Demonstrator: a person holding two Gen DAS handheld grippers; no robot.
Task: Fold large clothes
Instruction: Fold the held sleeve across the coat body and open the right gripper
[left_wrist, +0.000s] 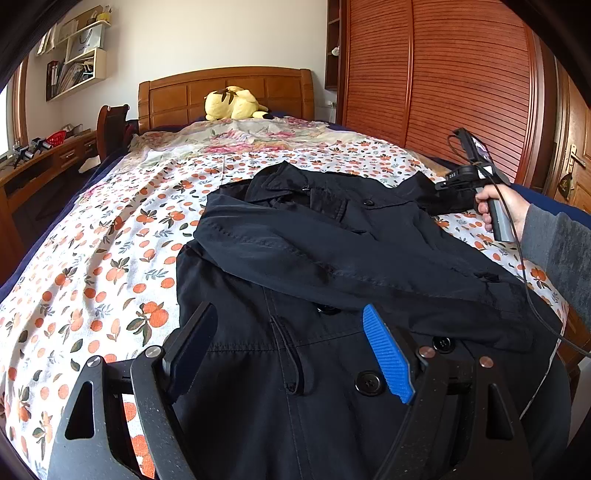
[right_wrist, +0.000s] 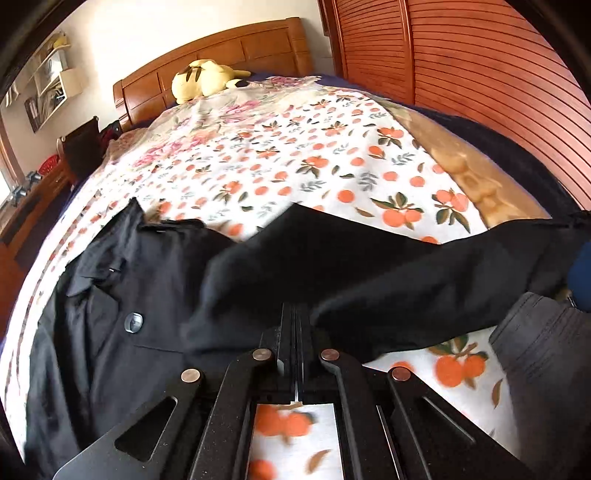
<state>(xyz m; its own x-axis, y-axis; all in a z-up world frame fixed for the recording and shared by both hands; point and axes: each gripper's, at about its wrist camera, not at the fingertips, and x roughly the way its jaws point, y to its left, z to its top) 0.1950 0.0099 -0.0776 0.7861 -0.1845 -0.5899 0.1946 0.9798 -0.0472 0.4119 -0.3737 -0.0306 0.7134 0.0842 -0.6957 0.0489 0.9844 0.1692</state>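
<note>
A black button-front coat (left_wrist: 332, 280) lies spread on the bed, collar toward the headboard, with one sleeve (left_wrist: 332, 254) folded across its chest. My left gripper (left_wrist: 291, 314) is open and empty just above the coat's front, one blue pad (left_wrist: 388, 354) showing. My right gripper (right_wrist: 295, 314) is shut on the coat's other sleeve (right_wrist: 351, 266) at the right shoulder side and holds it off the bedspread. It also shows in the left wrist view (left_wrist: 443, 184), held in a hand at the coat's far right corner.
The bedspread (left_wrist: 110, 258) has an orange-fruit print. A yellow plush toy (left_wrist: 232, 103) lies by the wooden headboard (left_wrist: 221, 88). A slatted wooden wardrobe (left_wrist: 461, 81) runs along the right of the bed. A desk (left_wrist: 44, 162) and chair stand on the left.
</note>
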